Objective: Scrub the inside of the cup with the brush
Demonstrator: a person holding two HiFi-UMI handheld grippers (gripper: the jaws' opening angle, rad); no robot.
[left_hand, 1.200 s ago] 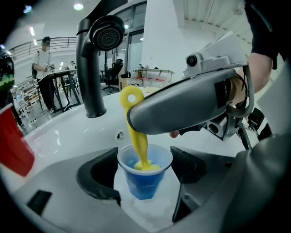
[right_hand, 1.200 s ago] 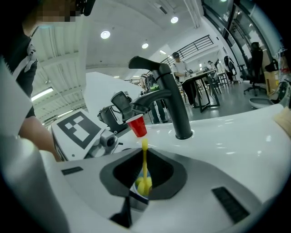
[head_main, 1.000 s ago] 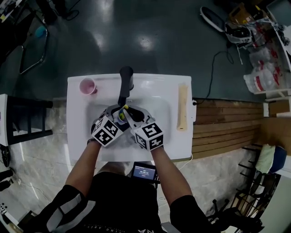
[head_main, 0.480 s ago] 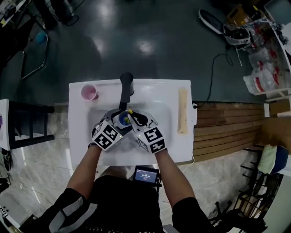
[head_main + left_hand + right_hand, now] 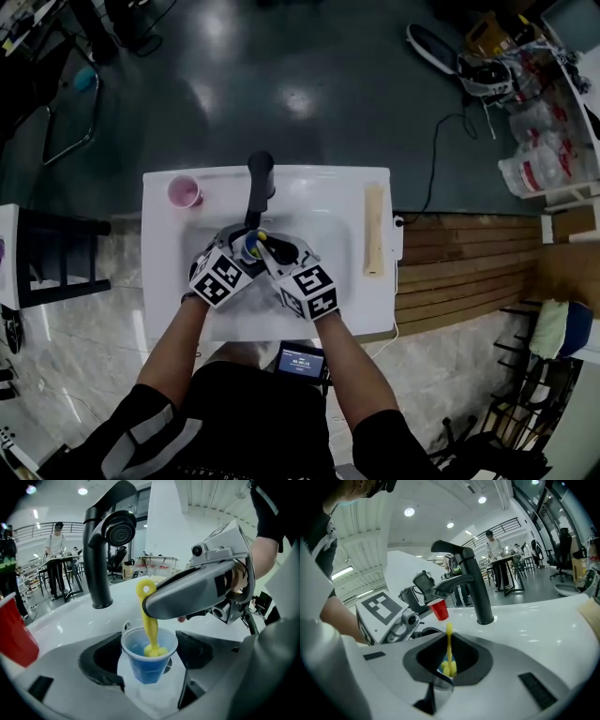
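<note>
Over the basin, my left gripper (image 5: pixel 239 255) is shut on a small blue cup (image 5: pixel 149 660), which it holds upright by the sides. A yellow brush (image 5: pixel 149 620) stands in the cup with its knobbly head at the bottom. My right gripper (image 5: pixel 273 251) is shut on the brush's handle and leans in over the cup from the right (image 5: pixel 201 595). In the right gripper view the brush (image 5: pixel 449 654) runs down between the jaws into the cup (image 5: pixel 442 671), and the left gripper (image 5: pixel 386 616) sits just to its left.
A black faucet (image 5: pixel 259 180) rises right behind the cup. A red cup (image 5: pixel 182 191) stands at the back left corner of the white sink top (image 5: pixel 323 187). A long beige strip (image 5: pixel 375 228) lies along the right side. People stand at desks far behind.
Both grippers have stayed together over the basin. The right one has shifted slightly, and the brush has gone from leaning at the rim to standing deeper in the cup.
</note>
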